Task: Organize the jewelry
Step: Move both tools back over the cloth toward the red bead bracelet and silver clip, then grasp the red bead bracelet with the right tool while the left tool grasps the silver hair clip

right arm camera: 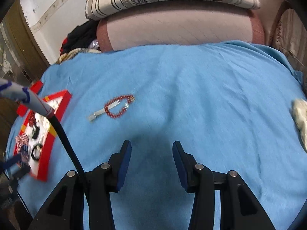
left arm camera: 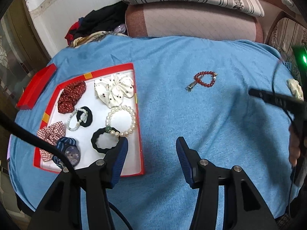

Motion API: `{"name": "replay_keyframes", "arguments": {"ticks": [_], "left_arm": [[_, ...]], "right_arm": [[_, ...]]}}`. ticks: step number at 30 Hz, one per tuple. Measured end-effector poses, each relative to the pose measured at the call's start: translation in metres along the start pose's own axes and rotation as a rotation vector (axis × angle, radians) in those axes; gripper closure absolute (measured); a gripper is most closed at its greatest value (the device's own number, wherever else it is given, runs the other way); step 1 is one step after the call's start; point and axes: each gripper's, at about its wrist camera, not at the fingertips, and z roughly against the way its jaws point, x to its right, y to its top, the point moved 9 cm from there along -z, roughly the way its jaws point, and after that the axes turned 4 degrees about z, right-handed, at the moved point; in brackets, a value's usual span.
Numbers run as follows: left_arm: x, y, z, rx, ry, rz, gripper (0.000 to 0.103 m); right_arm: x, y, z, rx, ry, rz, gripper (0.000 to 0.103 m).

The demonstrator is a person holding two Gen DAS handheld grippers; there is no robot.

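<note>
A red box [left arm camera: 138, 115] with a white floor lies at the left on the blue cloth. It holds several scrunchies, a pearl bracelet [left arm camera: 121, 120], a black hair tie [left arm camera: 103, 140] and a watch [left arm camera: 70, 152]. A red bead bracelet [left arm camera: 204, 79] with a silver clip [left arm camera: 191, 87] lies loose mid-cloth. My left gripper [left arm camera: 151, 146] hangs open and empty beside the box's right rim. My right gripper [right arm camera: 152, 149] is open and empty over bare cloth, with the red bead bracelet [right arm camera: 119, 107] ahead to its left. A cream scrunchie [right arm camera: 300, 118] lies at the far right.
The red lid [left arm camera: 36, 88] lies left of the box. A pink sofa seat [left arm camera: 191, 23] with striped cushions borders the cloth's far edge, with a clothes pile [left arm camera: 99, 25] at its left. A hand [left arm camera: 294, 149] shows at the right edge; a sleeve [right arm camera: 19, 94] shows left.
</note>
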Motion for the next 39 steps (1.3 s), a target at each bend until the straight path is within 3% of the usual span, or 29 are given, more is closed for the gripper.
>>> {"name": "replay_keyframes", "arguments": {"ticks": [4,11,12,13,16,21,26,27,31,36,39], "left_arm": [[-0.002,-0.002,-0.011,-0.019,-0.016,0.018,0.052],[-0.005,0.001,-0.026,-0.03,-0.02,0.017,0.052],[-0.005,0.003,-0.028,-0.03,-0.02,0.016,0.052],[-0.003,0.006,-0.03,-0.03,-0.022,0.016,0.052],[0.004,0.016,-0.037,-0.028,-0.041,0.013,0.052],[0.026,0.043,-0.058,-0.015,-0.084,-0.003,0.052],[0.058,0.075,-0.097,-0.033,-0.156,-0.02,0.052],[0.065,0.081,-0.106,-0.04,-0.172,-0.026,0.052],[0.085,0.096,-0.133,-0.065,-0.223,-0.037,0.052],[0.102,0.096,-0.148,-0.066,-0.226,-0.096,0.053],[0.109,0.095,-0.15,-0.05,-0.228,-0.119,0.064]], "right_arm": [[-0.021,0.025,-0.033,-0.025,0.046,0.022,0.055],[-0.037,0.038,-0.084,-0.09,-0.024,0.086,0.055],[-0.036,0.037,-0.089,-0.101,-0.064,0.102,0.061],[-0.035,0.036,-0.092,-0.105,-0.096,0.122,0.074],[-0.027,0.036,-0.088,-0.101,-0.149,0.157,0.095],[0.019,0.035,-0.063,-0.075,-0.248,0.117,0.095],[0.034,0.034,-0.045,-0.053,-0.194,0.115,0.095],[0.033,0.035,-0.042,-0.048,-0.18,0.12,0.093],[0.03,0.04,-0.038,-0.023,-0.152,0.125,0.066],[0.022,0.035,-0.047,-0.033,-0.124,0.153,0.066],[0.02,0.029,-0.057,-0.045,-0.13,0.175,0.066]]}}
